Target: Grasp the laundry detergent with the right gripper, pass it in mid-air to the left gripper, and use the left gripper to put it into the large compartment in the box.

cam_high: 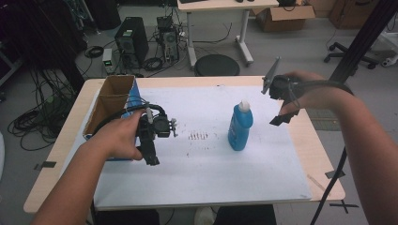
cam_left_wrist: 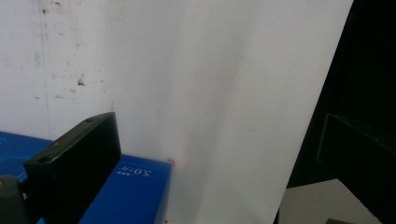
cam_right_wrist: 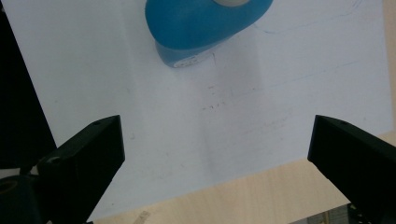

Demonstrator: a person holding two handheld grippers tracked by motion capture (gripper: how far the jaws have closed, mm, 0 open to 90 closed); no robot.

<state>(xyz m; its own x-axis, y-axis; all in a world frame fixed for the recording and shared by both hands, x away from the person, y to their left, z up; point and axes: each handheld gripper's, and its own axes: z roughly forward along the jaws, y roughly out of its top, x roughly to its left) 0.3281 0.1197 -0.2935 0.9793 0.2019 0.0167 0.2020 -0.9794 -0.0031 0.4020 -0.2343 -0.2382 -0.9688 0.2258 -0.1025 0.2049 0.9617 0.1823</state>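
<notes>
A blue bottle [cam_high: 240, 127] with a white cap stands upright on the white sheet [cam_high: 206, 173], right of the middle. My right gripper [cam_high: 281, 116] hangs in the air to the bottle's right, above the sheet's right edge. In the right gripper view its jaws stand wide apart, the gripper [cam_right_wrist: 217, 133] is open and holds nothing, and the blue bottle [cam_right_wrist: 205, 25] lies ahead of it. My left gripper [cam_high: 152, 157] is low over the sheet's left part, beside a box. In the left gripper view the gripper [cam_left_wrist: 219, 137] is open over bare sheet.
An open cardboard box [cam_high: 111, 101] with a blue side [cam_left_wrist: 135, 186] stands at the table's left edge. Small dark marks [cam_high: 198, 136] dot the sheet's middle. Bare wooden table [cam_high: 324, 154] borders the sheet on the right. Beyond the far edge are a stool [cam_high: 217, 64], a computer tower [cam_high: 131, 40] and cables.
</notes>
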